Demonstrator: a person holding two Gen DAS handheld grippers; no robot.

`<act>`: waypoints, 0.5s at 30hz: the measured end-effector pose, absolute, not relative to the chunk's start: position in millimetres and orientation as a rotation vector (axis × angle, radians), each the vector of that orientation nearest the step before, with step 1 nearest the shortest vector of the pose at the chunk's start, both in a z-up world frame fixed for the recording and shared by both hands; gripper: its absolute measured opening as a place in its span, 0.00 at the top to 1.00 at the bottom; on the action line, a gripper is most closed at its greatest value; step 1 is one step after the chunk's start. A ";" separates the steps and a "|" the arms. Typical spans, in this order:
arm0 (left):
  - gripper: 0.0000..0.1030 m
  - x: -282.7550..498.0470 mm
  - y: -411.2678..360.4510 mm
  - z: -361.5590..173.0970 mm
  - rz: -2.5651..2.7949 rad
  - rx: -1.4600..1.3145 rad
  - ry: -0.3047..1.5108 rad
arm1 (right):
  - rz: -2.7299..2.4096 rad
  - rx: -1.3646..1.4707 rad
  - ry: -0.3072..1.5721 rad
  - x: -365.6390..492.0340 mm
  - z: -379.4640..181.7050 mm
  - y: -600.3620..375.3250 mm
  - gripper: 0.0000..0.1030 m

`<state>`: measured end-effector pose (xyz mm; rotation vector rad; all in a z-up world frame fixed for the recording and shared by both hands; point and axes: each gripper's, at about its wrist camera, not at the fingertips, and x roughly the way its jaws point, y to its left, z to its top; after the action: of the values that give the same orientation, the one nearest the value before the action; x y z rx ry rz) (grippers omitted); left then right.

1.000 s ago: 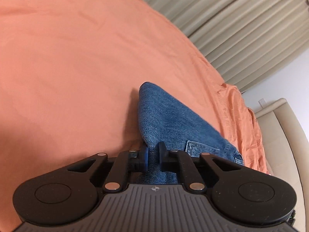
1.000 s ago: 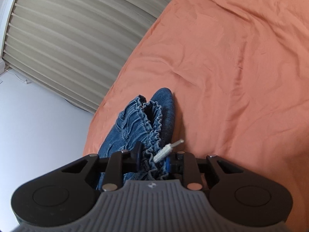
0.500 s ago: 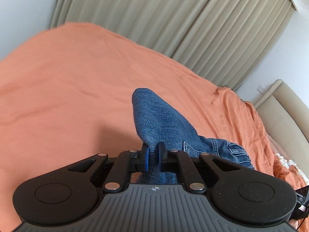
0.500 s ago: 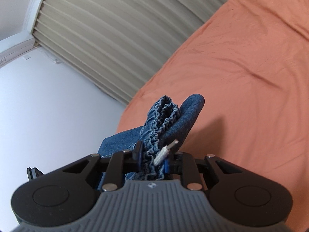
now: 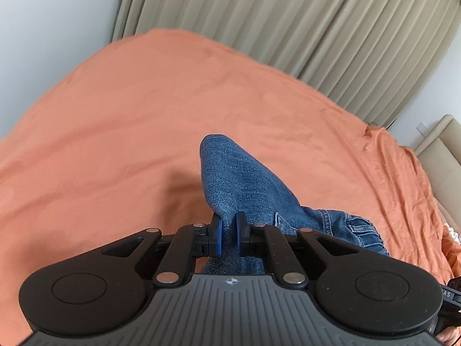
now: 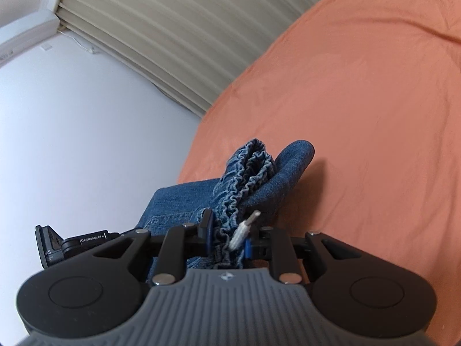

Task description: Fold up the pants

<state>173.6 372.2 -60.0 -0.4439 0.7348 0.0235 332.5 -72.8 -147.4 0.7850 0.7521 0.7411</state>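
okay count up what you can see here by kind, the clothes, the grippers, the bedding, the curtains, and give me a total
Denim pants: 1, held up off the bed
Grippers: 2, left gripper and right gripper, both shut on the pants
Orange bedsheet: 1
Beige curtain: 1
White drawstring tip: 1, on the pants' waistband
Total: 6

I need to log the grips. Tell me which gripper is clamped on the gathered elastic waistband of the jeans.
The right gripper: ruffled elastic waistband and a white drawstring tip sit between its jaws. The left gripper pinches only smooth denim of the jeans.
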 end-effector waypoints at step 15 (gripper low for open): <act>0.88 189.9 401.7 -133.3 0.039 -0.486 0.817 | 0.593 0.729 0.904 335.7 -213.2 -60.5 0.84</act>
<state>189.9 401.7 -133.3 -0.4864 0.8165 0.0388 335.7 -60.5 -213.2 0.7295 0.9038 0.5926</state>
